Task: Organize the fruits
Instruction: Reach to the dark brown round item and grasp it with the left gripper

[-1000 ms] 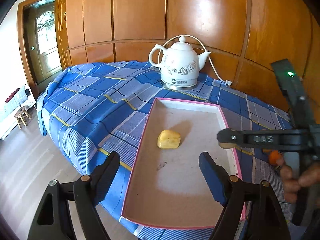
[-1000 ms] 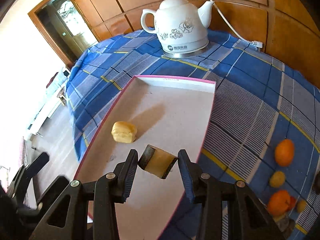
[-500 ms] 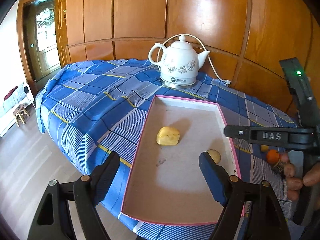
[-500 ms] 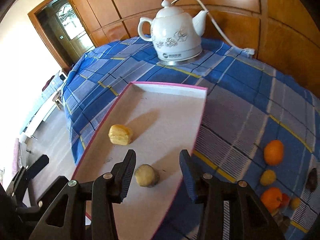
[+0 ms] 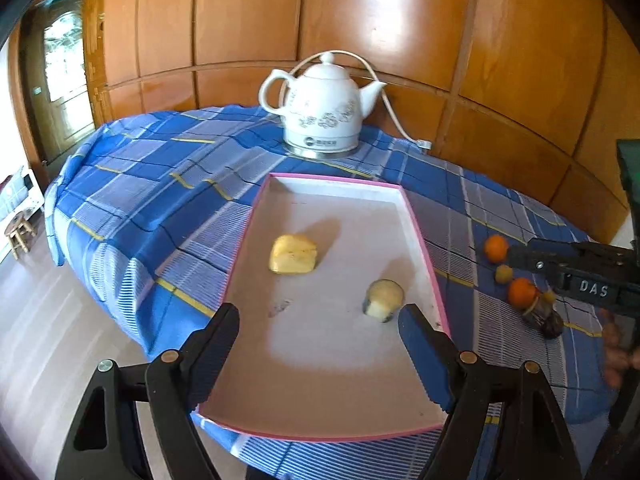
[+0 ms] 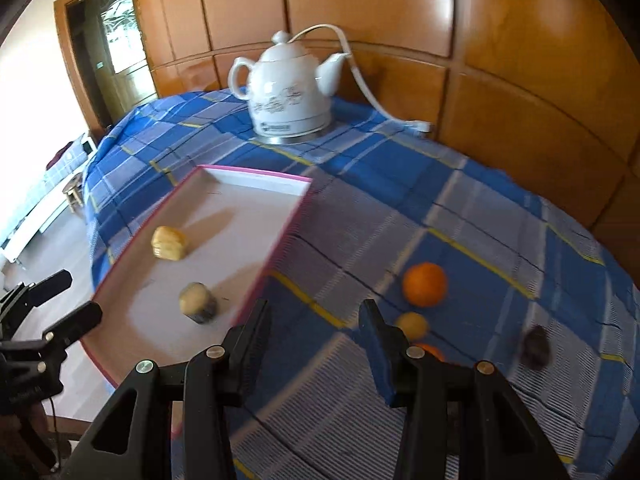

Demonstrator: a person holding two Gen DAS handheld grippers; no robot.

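Observation:
A pink-rimmed tray lies on the blue checked cloth. In it are a yellow fruit chunk and a pale piece with dark skin. My left gripper hovers open over the tray's near half and holds nothing. My right gripper is open and empty over the cloth, just right of the tray rim. Ahead of it lie an orange, a small yellow fruit and a dark fruit. A second orange is half hidden behind its right finger.
A white kettle with a cord stands at the back of the table against wood panelling. The table edge drops to the floor at the left, where a small stool stands. A hand shows at the right edge.
The right gripper released the pale piece into the tray, then swung right, off the tray, toward the loose fruit. The left gripper stayed nearly still.

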